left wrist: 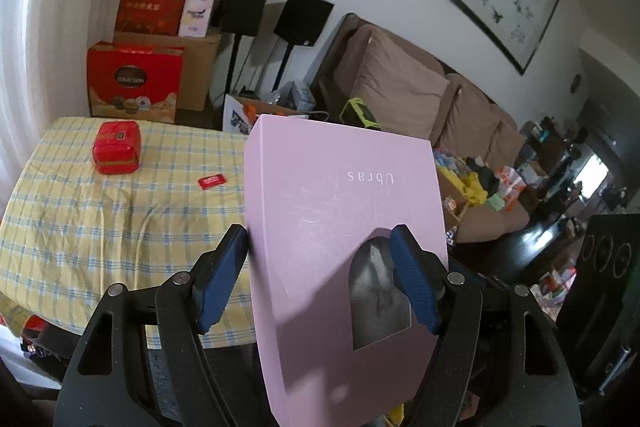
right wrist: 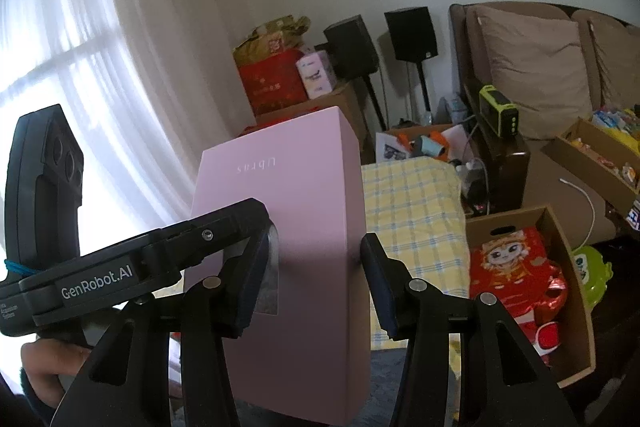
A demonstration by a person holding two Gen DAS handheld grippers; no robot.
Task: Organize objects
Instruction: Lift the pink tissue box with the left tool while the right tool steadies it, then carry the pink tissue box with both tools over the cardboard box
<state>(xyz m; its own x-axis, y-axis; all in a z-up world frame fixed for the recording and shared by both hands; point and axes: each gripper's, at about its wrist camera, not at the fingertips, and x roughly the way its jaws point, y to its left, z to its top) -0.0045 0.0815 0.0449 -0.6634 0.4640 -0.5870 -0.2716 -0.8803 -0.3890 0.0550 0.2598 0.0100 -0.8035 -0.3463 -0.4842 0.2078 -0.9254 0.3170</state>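
one pink box [left wrist: 344, 227] held upright in the air, above the near edge of the tabletop [left wrist: 100, 219]. left gripper [left wrist: 320, 251] and right gripper [right wrist: 316, 267] each clamp it, jaws partly apart. on the checked cloth: one red tin [left wrist: 116, 147], one small red packet [left wrist: 212, 181]. two black speakers [left wrist: 248, 3] stand behind.
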